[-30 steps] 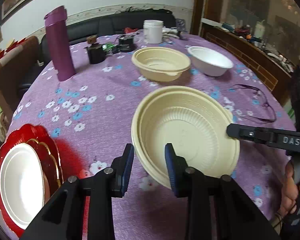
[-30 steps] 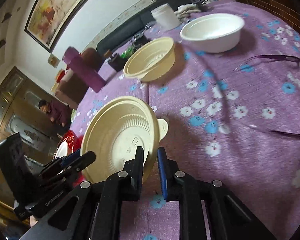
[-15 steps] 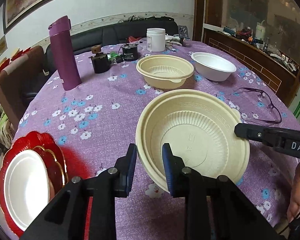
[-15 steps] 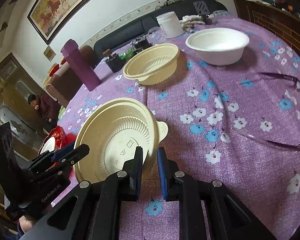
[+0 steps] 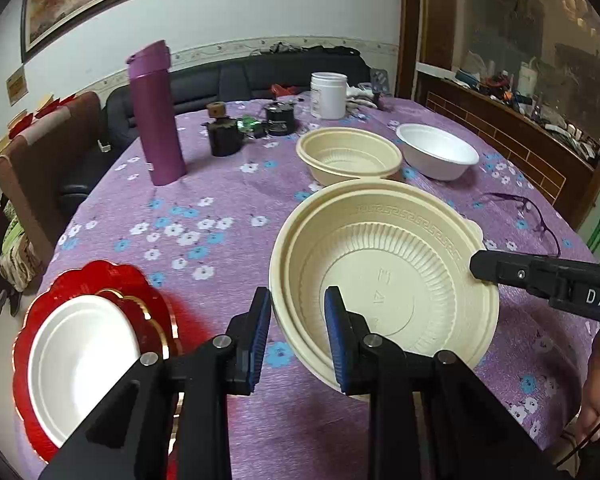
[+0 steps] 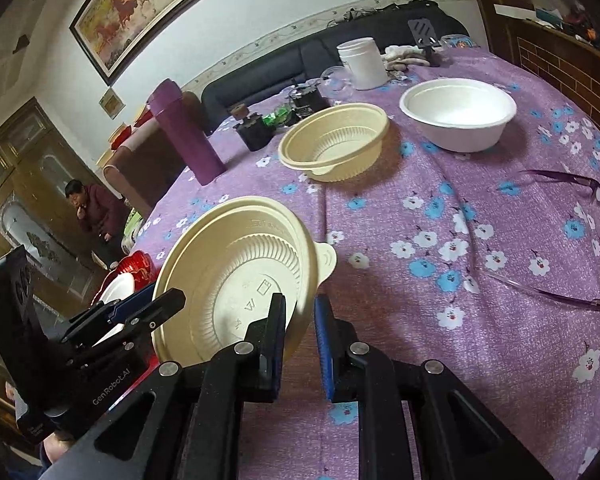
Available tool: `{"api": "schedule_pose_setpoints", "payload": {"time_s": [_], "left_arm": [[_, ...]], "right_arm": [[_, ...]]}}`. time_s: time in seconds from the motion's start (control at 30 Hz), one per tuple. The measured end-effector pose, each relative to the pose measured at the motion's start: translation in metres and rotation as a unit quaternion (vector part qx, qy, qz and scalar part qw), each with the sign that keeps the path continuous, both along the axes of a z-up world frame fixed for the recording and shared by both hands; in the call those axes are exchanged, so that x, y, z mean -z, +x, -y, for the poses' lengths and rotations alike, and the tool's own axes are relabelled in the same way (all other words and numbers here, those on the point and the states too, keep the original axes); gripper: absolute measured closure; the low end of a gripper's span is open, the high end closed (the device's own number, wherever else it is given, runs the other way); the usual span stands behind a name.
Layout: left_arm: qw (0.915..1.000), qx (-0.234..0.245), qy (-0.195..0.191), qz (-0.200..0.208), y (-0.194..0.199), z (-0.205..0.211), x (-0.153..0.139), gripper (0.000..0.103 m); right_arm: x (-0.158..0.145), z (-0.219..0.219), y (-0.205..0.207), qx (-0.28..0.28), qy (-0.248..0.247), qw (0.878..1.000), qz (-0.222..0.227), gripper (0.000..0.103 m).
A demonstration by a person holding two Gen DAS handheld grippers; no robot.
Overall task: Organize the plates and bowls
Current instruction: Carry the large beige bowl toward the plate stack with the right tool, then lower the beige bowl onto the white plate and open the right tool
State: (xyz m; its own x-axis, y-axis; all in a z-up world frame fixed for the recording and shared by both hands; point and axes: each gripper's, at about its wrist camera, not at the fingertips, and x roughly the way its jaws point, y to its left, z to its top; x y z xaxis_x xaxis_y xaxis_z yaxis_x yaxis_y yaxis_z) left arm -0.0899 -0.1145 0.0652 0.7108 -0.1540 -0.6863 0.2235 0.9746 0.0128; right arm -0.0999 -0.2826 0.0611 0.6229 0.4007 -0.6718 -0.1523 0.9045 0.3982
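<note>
A large cream plastic bowl (image 5: 384, 280) is held above the purple flowered table (image 5: 204, 208), tilted. My left gripper (image 5: 296, 332) is shut on its near rim. My right gripper (image 6: 300, 332) is shut on the opposite rim of the cream bowl (image 6: 236, 276). A smaller cream bowl (image 5: 350, 156) and a white bowl (image 5: 438, 152) sit further back on the table. A white plate on red plates (image 5: 80, 344) lies at the left edge. The same smaller cream bowl (image 6: 334, 142) and white bowl (image 6: 458, 114) show in the right wrist view.
A purple flask (image 5: 156, 116), a black pot (image 5: 222, 138), a black jar (image 5: 280, 120) and a white canister (image 5: 328, 94) stand at the back. Purple-framed glasses (image 6: 572, 240) lie at the right. A brown chair (image 5: 40, 160) stands at the left.
Both grippers have lifted the large cream bowl higher above the table. The left gripper closed from open onto its rim.
</note>
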Motion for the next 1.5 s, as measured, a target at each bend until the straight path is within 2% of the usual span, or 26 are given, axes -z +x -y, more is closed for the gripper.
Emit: {"api": "schedule_pose_setpoints", "payload": {"time_s": [0.3,0.37,0.57,0.8,1.07,1.5], "left_arm": [[0.9992,-0.030,-0.013,0.023,-0.010,-0.036,-0.019,0.076],[0.9987,-0.038,-0.014,0.030,-0.014,-0.046,-0.025,0.073],[0.9958,-0.075,-0.015,0.052,-0.024,-0.085,-0.043,0.072],[0.9917,-0.115,-0.018,0.054,-0.039,-0.132,-0.052,0.072],[0.9852,-0.166,-0.014,0.041,-0.054,-0.177,-0.043,0.072],[0.9821,-0.187,-0.024,0.006,-0.053,-0.203,-0.019,0.072]], "right_arm": [[-0.019,-0.031,0.003,-0.031,0.001,0.999,0.010,0.087],[-0.025,-0.040,0.004,-0.040,0.003,0.999,0.014,0.087],[-0.033,-0.076,0.012,-0.078,0.016,0.997,0.008,0.086],[-0.041,-0.124,0.022,-0.131,0.030,0.991,-0.001,0.086],[-0.033,-0.185,0.028,-0.190,0.024,0.981,-0.030,0.086],[-0.004,-0.217,0.038,-0.211,0.014,0.974,-0.079,0.086]]}}
